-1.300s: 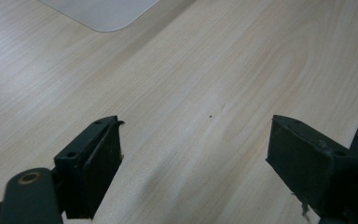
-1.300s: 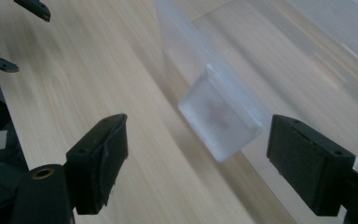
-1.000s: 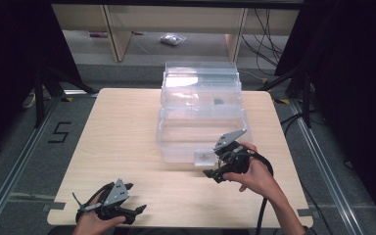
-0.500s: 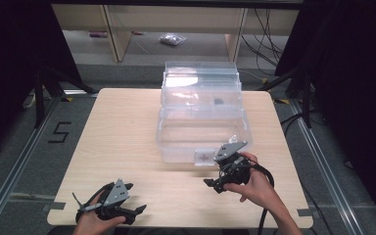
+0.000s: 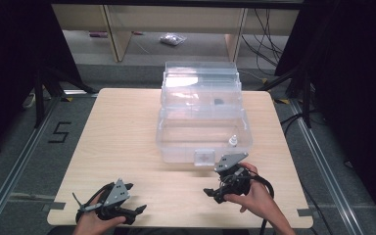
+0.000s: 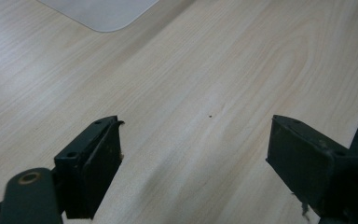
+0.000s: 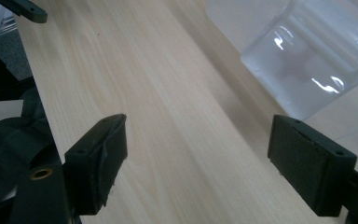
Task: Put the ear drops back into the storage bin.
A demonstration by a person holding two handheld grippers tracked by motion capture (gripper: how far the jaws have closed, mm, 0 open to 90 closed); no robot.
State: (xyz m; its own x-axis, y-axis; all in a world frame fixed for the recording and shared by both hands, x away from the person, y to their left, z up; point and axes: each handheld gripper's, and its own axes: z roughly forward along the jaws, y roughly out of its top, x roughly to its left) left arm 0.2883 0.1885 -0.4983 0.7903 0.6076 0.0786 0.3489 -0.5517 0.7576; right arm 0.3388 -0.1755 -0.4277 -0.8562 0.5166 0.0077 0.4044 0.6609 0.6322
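1. From the high view I saw a clear plastic box (image 5: pixel 203 115) with stepped open tiers standing on the pale wooden surface (image 5: pixel 122 132), toward its far edge and centre. A small white item (image 5: pixel 233 141) sat in the box's lowest tier near its right wall, and a small dark item (image 5: pixel 218 102) lay in a tier above it. I held the left gripper (image 5: pixel 137 211) well apart from the box, near the surface's near edge and left of the box's front. The right gripper (image 5: pixel 210 192) sat just in front of the box's latch (image 5: pixel 203 158), my right hand (image 5: pixel 254 198) wrapped behind it. A "5" marking (image 5: pixel 60 132) lay on the floor left of the surface, and a small bag (image 5: pixel 172 39) rested on the floor beyond the box.

2. In the left gripper view, the left gripper's (image 6: pixel 193 158) jaws stood wide apart with nothing between them, above bare wood. A rounded corner of the box (image 6: pixel 105 11) showed at the top, well apart from the jaws.

3. In the right gripper view, the right gripper's (image 7: pixel 196 154) jaws were likewise spread wide and empty over the surface. The box's rounded clear corner (image 7: pixel 307 60) lay near, above the right-hand jaw. Part of the left gripper (image 7: pixel 23 9) showed at the upper left.
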